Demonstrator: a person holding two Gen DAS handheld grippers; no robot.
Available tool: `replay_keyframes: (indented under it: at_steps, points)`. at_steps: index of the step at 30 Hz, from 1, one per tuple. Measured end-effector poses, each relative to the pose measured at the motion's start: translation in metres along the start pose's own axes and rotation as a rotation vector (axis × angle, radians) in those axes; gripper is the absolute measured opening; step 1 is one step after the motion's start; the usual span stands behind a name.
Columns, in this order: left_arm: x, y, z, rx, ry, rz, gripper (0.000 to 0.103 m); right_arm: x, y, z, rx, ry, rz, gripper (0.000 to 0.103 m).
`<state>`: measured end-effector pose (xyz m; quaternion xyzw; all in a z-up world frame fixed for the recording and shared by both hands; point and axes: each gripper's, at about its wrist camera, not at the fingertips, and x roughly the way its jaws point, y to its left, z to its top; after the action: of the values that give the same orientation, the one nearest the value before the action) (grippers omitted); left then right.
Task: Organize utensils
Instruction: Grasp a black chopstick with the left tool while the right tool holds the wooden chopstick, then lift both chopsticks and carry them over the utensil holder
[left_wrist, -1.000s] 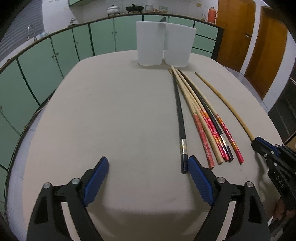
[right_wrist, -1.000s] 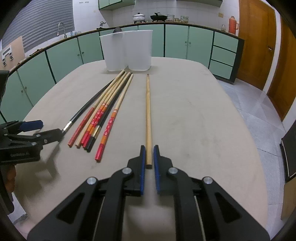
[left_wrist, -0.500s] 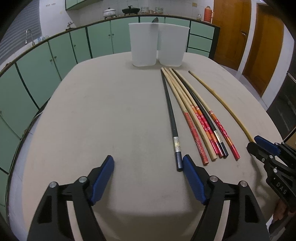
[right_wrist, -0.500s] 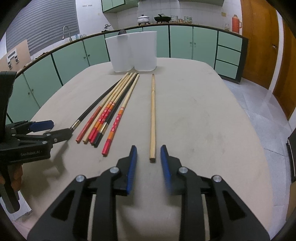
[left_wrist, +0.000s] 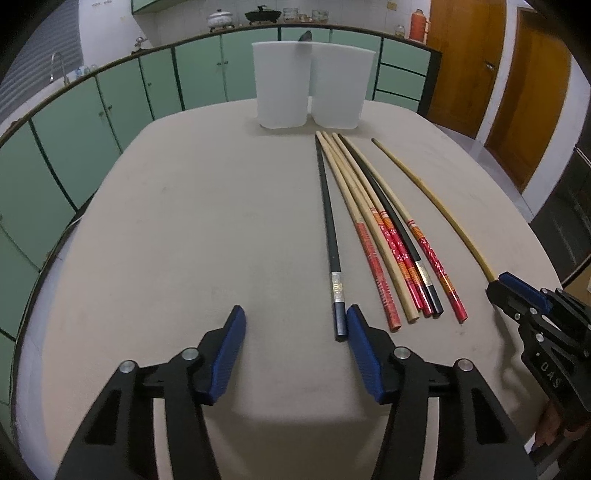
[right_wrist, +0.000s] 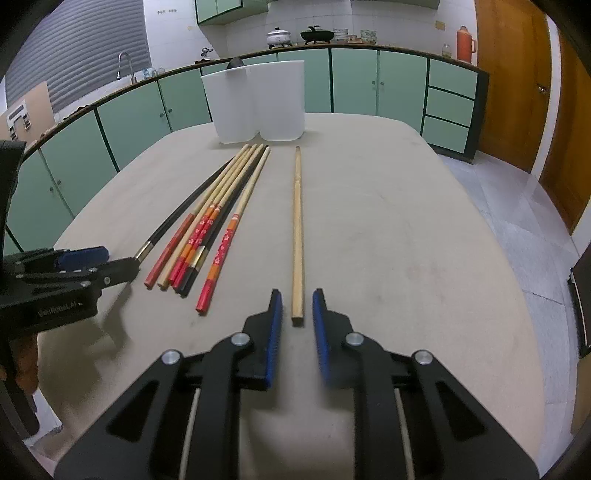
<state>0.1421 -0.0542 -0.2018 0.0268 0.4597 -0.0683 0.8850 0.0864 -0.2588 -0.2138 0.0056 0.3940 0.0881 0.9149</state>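
- On the far left of my view, my left gripper (left_wrist: 293, 334) hangs low over the beige table (left_wrist: 184, 229), jaws spread wide and holding nothing; its right pad sits just beside the butt of the black chopstick (left_wrist: 330, 236), which lies outside the gap, not between the pads.
- Next along, the bundle of chopsticks (left_wrist: 384, 236) lies fanned on the cloth — plain bamboo, red-patterned and another black one, tips towards the far end, butts towards me.
- Apart from the bundle, to its right, lies the lone bamboo chopstick (right_wrist: 297, 229). My right gripper (right_wrist: 297, 308) straddles its near end, jaws parted a little, with daylight on both sides of the stick; nothing is clamped.
- At the far end stand two white containers (right_wrist: 258, 103) side by side, touching. A dark utensil end pokes above the rim of the left one; I cannot tell what it is.
- As I read it, the step in hand is picking up — every chopstick I can see is on the table, so sorting has barely started.
- Next, I judge, the right jaws should close squarely on the bamboo stick's butt, then lift without dragging. The left needs a small shift to the right before the black stick sits between its pads.
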Motion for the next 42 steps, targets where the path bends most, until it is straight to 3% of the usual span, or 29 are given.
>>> replay_keyframes:
  at_steps: [17, 24, 36, 42]
  points:
    - [0.000, -0.002, 0.000, -0.073, -0.046, 0.050, 0.046, 0.004, -0.004, 0.001, 0.052, -0.015, -0.024, 0.010]
    - [0.000, 0.001, 0.002, -0.107, -0.057, 0.054, 0.011, 0.004, -0.004, 0.002, 0.062, -0.015, -0.031, 0.006]
    - [-0.014, 0.008, 0.010, -0.086, -0.032, 0.048, 0.007, -0.020, 0.000, 0.020, 0.007, -0.056, -0.029, 0.006]
    - [-0.043, 0.007, 0.024, -0.048, -0.089, 0.051, 0.007, -0.039, 0.001, 0.034, -0.007, -0.106, -0.028, 0.006]
